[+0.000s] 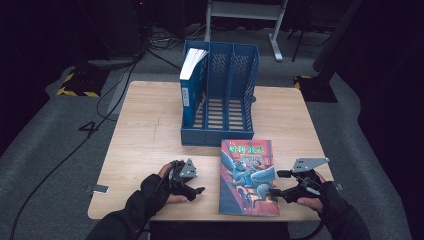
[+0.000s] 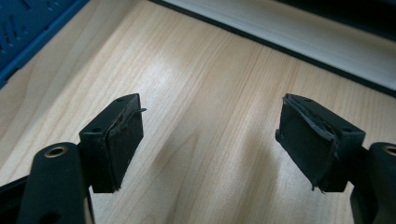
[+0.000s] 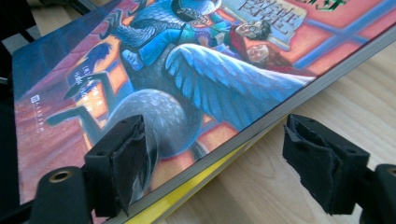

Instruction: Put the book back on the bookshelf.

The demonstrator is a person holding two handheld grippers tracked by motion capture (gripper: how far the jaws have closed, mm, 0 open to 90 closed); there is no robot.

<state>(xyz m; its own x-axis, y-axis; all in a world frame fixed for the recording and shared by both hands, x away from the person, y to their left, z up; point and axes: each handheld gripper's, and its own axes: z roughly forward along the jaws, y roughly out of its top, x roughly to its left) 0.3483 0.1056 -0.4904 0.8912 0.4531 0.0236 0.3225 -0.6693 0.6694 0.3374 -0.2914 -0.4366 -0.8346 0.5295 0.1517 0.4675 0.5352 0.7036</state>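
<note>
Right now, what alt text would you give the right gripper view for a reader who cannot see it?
A colourful illustrated book lies flat on a light wooden table, its near edge running between the open right tongs. One black pad hangs over the cover, the other over bare wood, neither pressing on the book.

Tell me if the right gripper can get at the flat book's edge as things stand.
Probably yes. The right gripper is open, its jaws standing either side of the book's near edge, one over the cover and one over the table. Nothing lies between them and the book.
</note>
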